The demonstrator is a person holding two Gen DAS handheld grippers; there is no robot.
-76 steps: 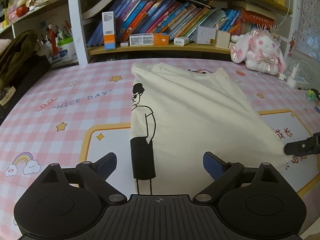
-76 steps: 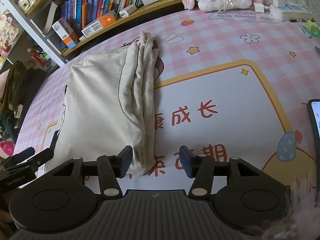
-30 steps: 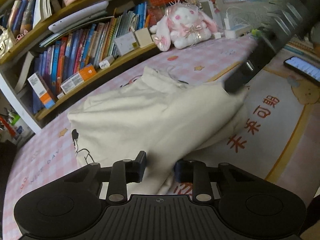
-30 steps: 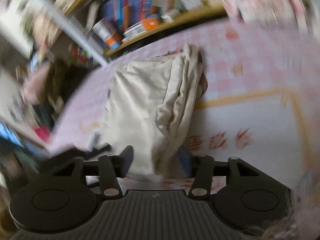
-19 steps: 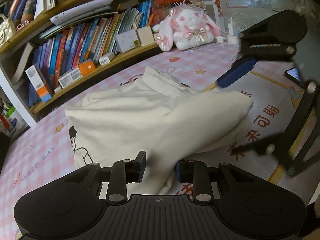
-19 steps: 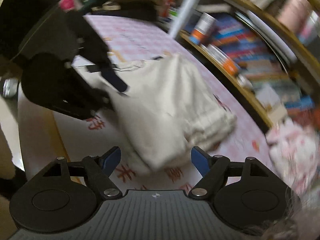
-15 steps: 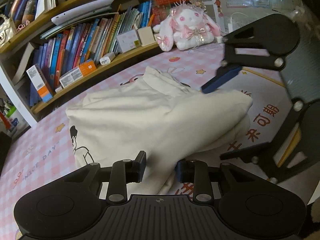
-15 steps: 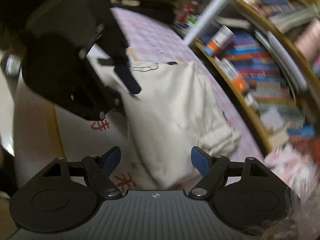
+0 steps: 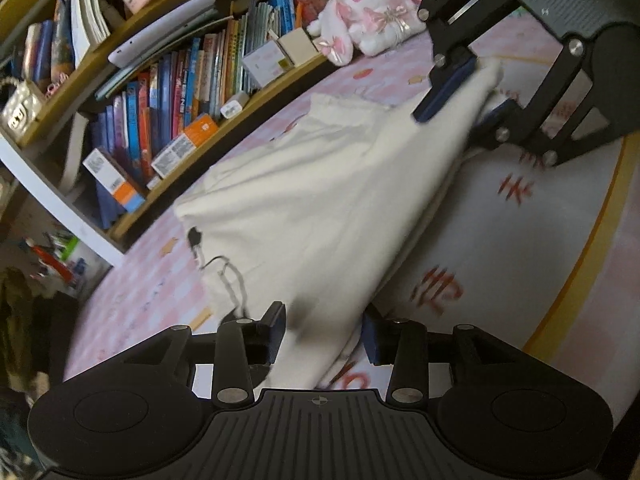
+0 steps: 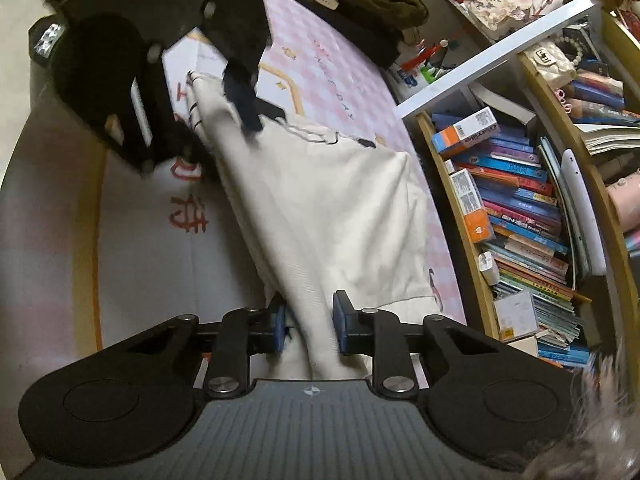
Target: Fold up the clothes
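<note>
Cream shirt (image 9: 320, 208) lies folded on pink checked mat (image 9: 520, 280) covering tabletop, one long edge lifted off mat. Left gripper (image 9: 323, 336): jaws have just been opening, shirt corner between them, contact unclear. Right gripper (image 10: 308, 316): jaws have just been closing, pinching opposite corner of same edge. Bookshelf (image 9: 192, 92) beyond shirt; plush rabbit (image 9: 368, 20) on tabletop near shelf.

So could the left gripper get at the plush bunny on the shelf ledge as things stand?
Probably not right away: the left gripper has the cream shirt between its fingers, and the plush bunny sits far across the mat.
</note>
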